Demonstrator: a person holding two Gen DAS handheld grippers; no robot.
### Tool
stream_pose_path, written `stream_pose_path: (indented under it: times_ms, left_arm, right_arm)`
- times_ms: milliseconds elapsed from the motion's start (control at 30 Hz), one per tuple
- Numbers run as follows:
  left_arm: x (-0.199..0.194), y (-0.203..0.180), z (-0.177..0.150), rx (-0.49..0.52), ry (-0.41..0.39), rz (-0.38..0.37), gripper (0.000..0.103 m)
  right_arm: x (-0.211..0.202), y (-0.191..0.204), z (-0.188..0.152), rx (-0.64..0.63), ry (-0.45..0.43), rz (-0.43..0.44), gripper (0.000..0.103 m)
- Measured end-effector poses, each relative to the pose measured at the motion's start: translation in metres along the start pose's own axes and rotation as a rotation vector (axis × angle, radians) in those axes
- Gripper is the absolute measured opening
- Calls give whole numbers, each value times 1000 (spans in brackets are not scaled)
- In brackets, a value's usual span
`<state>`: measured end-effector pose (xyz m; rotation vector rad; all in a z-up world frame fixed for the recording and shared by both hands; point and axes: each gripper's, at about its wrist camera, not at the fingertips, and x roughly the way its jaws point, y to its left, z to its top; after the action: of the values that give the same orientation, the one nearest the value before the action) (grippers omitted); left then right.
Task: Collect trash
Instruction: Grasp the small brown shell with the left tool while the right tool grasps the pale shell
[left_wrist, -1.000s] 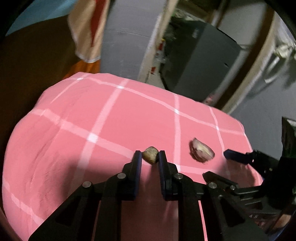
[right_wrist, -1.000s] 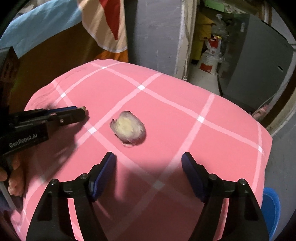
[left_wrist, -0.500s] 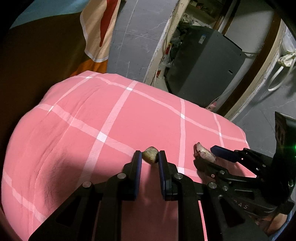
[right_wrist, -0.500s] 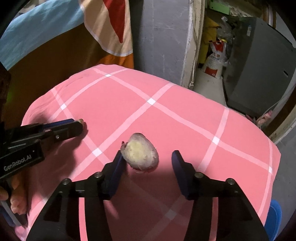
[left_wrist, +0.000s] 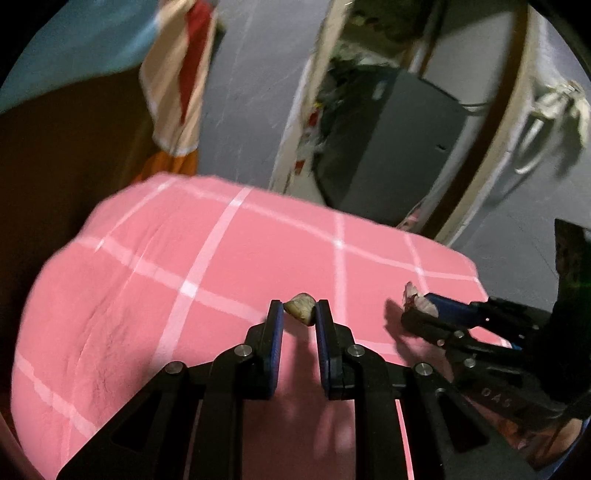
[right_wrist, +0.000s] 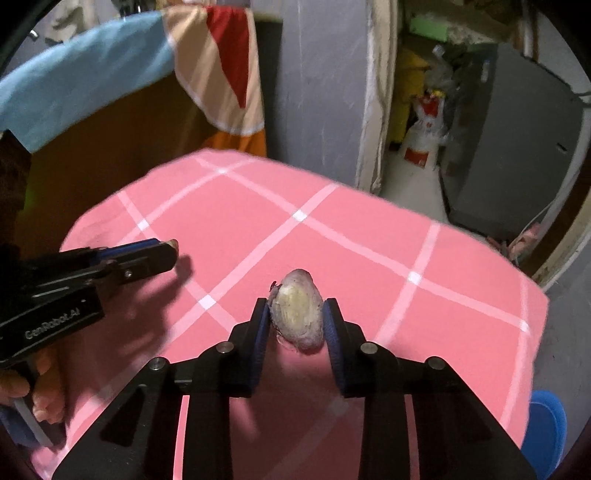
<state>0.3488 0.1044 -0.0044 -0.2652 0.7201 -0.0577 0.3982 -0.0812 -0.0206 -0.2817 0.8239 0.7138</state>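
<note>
A small tan scrap (left_wrist: 302, 313) sits pinched between the fingertips of my left gripper (left_wrist: 298, 311), just above the pink checked cloth (left_wrist: 184, 258). In the right wrist view a larger pale peel piece with purple edges (right_wrist: 297, 314) stands between the blue pads of my right gripper (right_wrist: 296, 308). Those jaws are closing, and both pads touch its sides. The left wrist view shows the right gripper (left_wrist: 415, 308) at the right with the pale piece (left_wrist: 410, 293) poking out of its tips. The left gripper (right_wrist: 166, 253) appears at the left of the right wrist view.
The cloth (right_wrist: 369, 240) covers a rounded table that drops off at its far and right edges. A blue container (right_wrist: 546, 424) sits low past the right edge. A grey cabinet (right_wrist: 517, 147) and a hanging striped cloth (right_wrist: 221, 74) stand behind. A person's hand (right_wrist: 40, 402) holds the left gripper.
My right gripper moved forward around the pale peel piece, and its wide jaws closed onto it. The left gripper kept its hold on the tan scrap and barely shifted.
</note>
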Motion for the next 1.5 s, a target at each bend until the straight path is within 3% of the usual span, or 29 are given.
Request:
stream_pose_path:
  times_ms: [67, 267, 433, 667, 700, 733, 800, 1067, 1267, 1500]
  left_arm:
    - [-6, -9, -4, 19, -26, -29, 6]
    - [-18, -47, -10, 68, -98, -101, 6]
    - [-15, -70, -12, 97, -94, -123, 5]
    - [-11, -62, -13, 86, -40, -51, 8]
    - [-11, -58, -14, 82, -30, -42, 15]
    - [-10, -51, -13, 76, -13, -28, 30]
    - [-10, -41, -15, 67, 4, -7, 48]
    - [13, -27, -19, 106, 128, 26, 49]
    - [19, -36, -26, 201, 151, 27, 49]
    - [27, -38, -25, 209, 170, 23, 48]
  right_arm:
    - [-17, -1, -6, 8, -64, -13, 27]
    - [-70, -10, -37, 28, -274, -85, 27]
    - [-100, -28, -61, 86, -361, -111, 27]
    - [-114, -41, -76, 120, -366, -101, 27]
    - [-113, -40, -76, 119, -363, -94, 27]
    - [-111, -38, -76, 116, -359, -88, 27]
    - [-108, -34, -78, 110, -350, -74, 27]
    - [-88, -23, -80, 124, -300, -53, 27]
    - [-84, -26, -86, 148, -276, -60, 27]
    - [-81, -29, -90, 161, -270, -45, 27]
